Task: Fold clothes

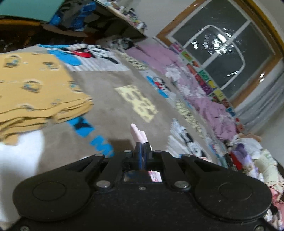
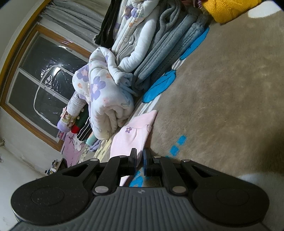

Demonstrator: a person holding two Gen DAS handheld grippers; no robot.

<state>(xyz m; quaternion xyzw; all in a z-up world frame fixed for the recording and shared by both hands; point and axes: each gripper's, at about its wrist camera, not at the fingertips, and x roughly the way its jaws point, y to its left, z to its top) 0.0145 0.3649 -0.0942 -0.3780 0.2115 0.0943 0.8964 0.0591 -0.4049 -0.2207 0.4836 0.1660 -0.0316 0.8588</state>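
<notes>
We pinch pink garment point(image 1: 138, 133) in left hand-held gripper point(image 1: 142, 148), lifted over blanket point(image 1: 110, 99). Right hand-held gripper point(image 2: 140, 160) released, garment point(image 2: 134, 131) just ahead. Risk: thin grip slipping, fold skewing.

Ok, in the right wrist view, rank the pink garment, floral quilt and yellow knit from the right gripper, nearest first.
1. pink garment, just ahead of the right gripper, slightly left.
2. floral quilt, farther ahead-left.
3. yellow knit, top right, farthest.
</notes>
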